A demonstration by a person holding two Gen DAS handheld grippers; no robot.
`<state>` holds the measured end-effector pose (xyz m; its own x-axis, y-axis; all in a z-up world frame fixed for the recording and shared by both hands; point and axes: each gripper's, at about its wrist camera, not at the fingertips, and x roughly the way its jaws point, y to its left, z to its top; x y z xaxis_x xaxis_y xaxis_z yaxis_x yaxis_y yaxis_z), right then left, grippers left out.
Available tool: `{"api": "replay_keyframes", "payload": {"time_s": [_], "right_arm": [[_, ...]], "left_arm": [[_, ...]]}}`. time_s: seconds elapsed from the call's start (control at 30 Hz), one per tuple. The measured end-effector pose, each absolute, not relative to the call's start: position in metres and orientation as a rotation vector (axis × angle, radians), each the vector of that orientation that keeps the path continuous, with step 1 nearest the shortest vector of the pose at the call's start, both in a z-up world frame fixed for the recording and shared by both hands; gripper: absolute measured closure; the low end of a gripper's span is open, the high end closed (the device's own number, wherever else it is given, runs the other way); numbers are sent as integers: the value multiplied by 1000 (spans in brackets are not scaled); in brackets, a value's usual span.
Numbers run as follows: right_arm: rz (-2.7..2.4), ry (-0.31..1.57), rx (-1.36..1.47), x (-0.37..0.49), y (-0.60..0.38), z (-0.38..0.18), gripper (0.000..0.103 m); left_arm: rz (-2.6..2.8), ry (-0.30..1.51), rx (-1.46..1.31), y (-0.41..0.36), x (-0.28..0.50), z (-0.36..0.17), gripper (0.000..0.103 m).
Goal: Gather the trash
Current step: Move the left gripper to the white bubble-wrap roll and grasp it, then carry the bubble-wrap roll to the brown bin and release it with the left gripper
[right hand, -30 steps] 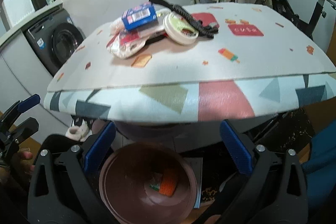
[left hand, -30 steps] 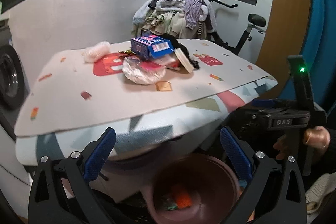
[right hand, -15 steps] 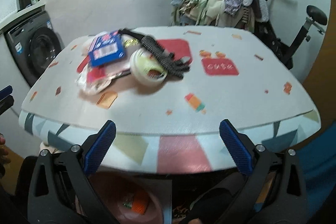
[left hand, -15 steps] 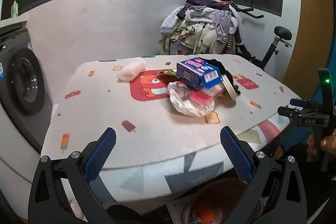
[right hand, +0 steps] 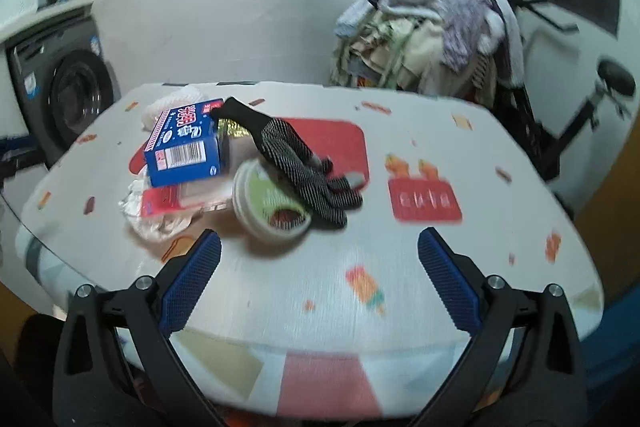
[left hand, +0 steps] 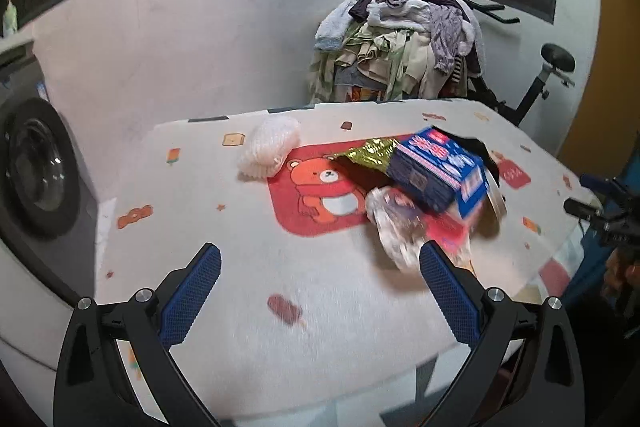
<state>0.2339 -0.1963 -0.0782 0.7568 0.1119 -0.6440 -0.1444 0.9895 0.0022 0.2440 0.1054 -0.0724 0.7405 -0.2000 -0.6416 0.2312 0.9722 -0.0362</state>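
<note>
Both the left gripper (left hand: 320,289) and right gripper (right hand: 319,287) hover wide and empty over the bench's (right hand: 460,275) near edge; advise taking the top blue box (right hand: 186,147) first.

Background's pretty cluttered: a washing machine (right hand: 74,99) sits off to the left of the surface (left hand: 360,327) with its cartoon bear print (left hand: 320,187), and behind it a big heap of clothes (right hand: 428,31) is piled on an exercise bike (left hand: 548,75) against the white wall (left hand: 180,39).
</note>
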Motion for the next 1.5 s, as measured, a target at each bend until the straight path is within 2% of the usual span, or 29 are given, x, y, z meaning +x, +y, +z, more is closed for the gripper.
{"api": "replay_keyframes", "payload": {"time_s": [0.03,0.1,0.17,0.23,0.4,0.47,0.5,0.53,0.6,0.77,0.97,1.0,1.03,1.07,1.13,1.17,1.27,1.33,1.5], "right_arm": [[149,693,-73,241,-191,-78,11],[177,690,-121,258,-181,-77,27],[205,688,-151,273,-170,-76,32],[237,682,-170,290,-160,-75,44],[307,689,-197,331,-139,-78,60],[328,708,-197,344,-134,-82,73],[337,718,-194,349,-132,-83,88],[340,723,-186,352,-132,-82,95],[350,696,-155,351,-135,-74,95],[299,633,-119,350,-156,-56,95],[215,582,-51,349,-196,-41,95],[206,580,-41,349,-201,-40,95],[194,577,-33,348,-206,-40,95],[184,576,-27,347,-210,-39,95],[176,576,-22,344,-215,-38,95],[176,572,-22,340,-217,-38,95],[174,568,-29,331,-220,-36,95],[174,567,-23,324,-223,-34,95],[175,558,-16,305,-224,-27,95]], "left_arm": [[-233,704,34,109,254,-74,6],[-223,709,17,114,271,-76,6],[-223,720,6,117,288,-80,6],[-222,730,8,120,305,-84,6],[-224,748,26,126,343,-95,6],[-232,752,30,126,357,-101,6],[-236,756,29,127,365,-104,6],[-237,758,25,127,370,-107,9],[-235,779,-12,132,387,-113,16],[-195,853,-121,148,444,-130,42],[-171,867,-122,147,498,-131,42],[-183,879,-133,145,507,-133,39],[-185,888,-137,144,513,-135,27],[-190,903,-146,142,520,-139,22],[-187,932,-170,142,527,-148,24],[-200,954,-193,142,529,-153,41],[-217,942,-189,140,520,-151,61],[-235,938,-161,137,510,-143,68],[-247,902,-115,140,477,-108,69]]}}
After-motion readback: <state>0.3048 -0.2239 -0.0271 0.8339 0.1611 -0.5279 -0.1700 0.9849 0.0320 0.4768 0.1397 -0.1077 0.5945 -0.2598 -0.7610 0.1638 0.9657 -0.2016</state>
